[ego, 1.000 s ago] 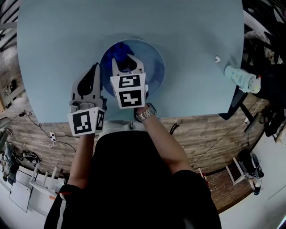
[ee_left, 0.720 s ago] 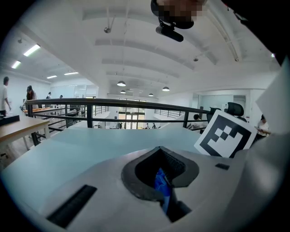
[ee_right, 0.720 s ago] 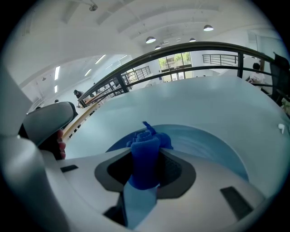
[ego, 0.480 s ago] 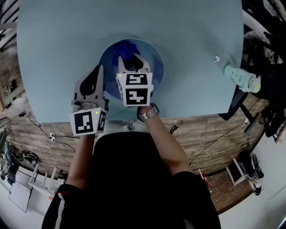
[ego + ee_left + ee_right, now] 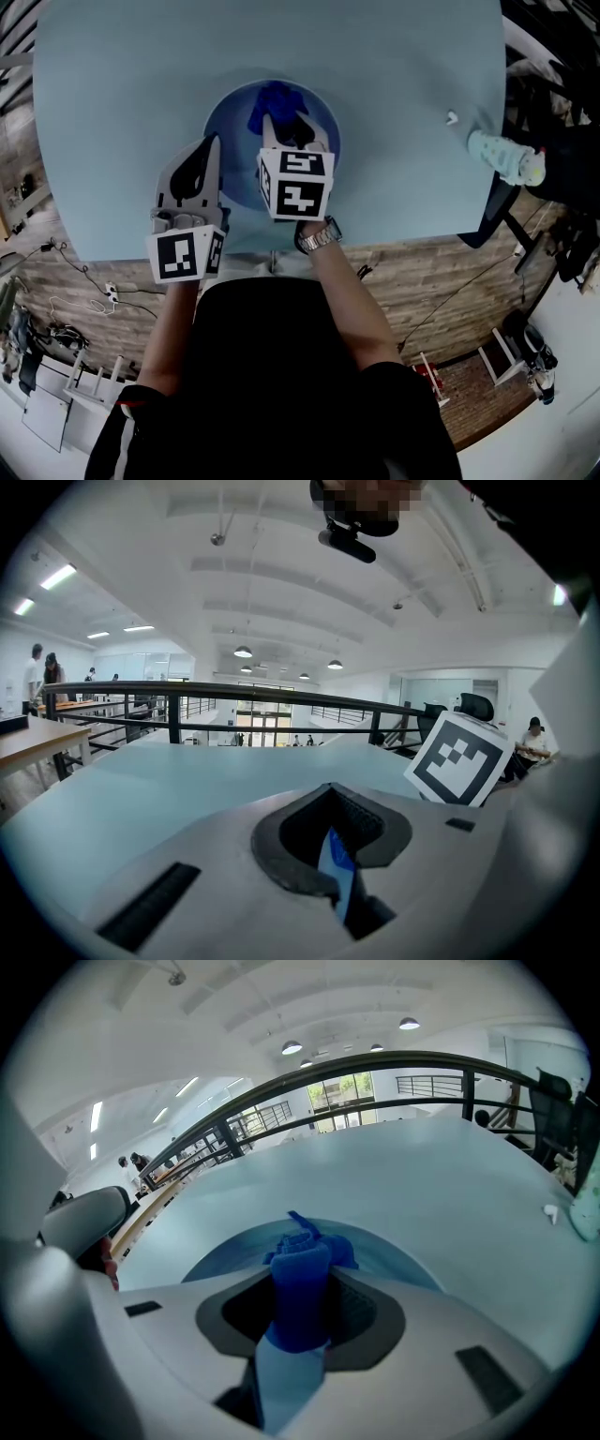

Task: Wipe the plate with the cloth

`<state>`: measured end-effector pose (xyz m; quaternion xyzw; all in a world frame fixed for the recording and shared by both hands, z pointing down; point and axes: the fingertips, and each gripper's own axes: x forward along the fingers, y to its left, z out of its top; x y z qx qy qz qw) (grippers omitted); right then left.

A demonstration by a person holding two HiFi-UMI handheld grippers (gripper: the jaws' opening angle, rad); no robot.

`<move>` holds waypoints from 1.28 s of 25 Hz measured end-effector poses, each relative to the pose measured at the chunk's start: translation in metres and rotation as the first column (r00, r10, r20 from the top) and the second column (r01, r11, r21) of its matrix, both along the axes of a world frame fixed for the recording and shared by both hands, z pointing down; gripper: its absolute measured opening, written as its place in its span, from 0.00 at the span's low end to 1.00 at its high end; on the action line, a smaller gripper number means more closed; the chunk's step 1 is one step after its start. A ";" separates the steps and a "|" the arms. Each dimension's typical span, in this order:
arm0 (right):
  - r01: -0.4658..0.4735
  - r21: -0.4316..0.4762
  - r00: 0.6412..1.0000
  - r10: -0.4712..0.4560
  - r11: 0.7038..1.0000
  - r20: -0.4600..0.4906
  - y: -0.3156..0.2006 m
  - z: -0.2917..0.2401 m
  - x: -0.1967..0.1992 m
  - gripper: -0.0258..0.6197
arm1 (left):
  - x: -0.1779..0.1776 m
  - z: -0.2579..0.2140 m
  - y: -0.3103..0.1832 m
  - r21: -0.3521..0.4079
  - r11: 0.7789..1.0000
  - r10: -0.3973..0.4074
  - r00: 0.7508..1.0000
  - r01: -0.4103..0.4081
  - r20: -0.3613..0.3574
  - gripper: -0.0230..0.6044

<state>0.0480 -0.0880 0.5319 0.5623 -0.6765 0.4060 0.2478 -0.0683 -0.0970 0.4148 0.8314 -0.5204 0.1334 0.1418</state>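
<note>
A blue plate [image 5: 230,127] lies on the pale round table [image 5: 403,66], close to its near edge. My left gripper [image 5: 208,150] sits at the plate's left rim and is shut on it; a thin blue strip of the plate [image 5: 335,858] shows between its jaws in the left gripper view. My right gripper [image 5: 292,129] is over the plate's middle, shut on a bunched dark blue cloth [image 5: 269,101]. The cloth [image 5: 300,1283] sticks out past the jaws and rests on the plate [image 5: 398,1255].
A pale green object [image 5: 506,157] and a small white piece [image 5: 452,118] lie near the table's right edge. A dark chair [image 5: 562,169] stands just beyond. The table's near edge [image 5: 394,239] runs right under my grippers.
My right gripper has carried the cloth to the right and a bit farther across the plate. The left gripper has stayed at the rim.
</note>
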 end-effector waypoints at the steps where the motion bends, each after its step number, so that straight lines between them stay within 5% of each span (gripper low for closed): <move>1: -0.009 0.000 1.000 0.009 1.000 -0.005 0.001 0.000 0.003 0.23 | 0.000 0.000 0.001 0.001 1.000 0.004 1.000 -0.004 -0.001 0.04; 19: -0.173 -0.004 0.981 0.172 0.985 -0.091 0.019 -0.009 0.038 0.23 | -0.014 -0.002 0.008 0.019 1.000 0.007 1.000 -0.007 -0.004 0.04; 32: -0.047 0.017 0.999 0.047 0.999 -0.018 0.020 -0.021 -0.028 0.23 | -0.050 -0.006 0.013 0.026 0.998 -0.059 0.998 0.059 0.000 0.04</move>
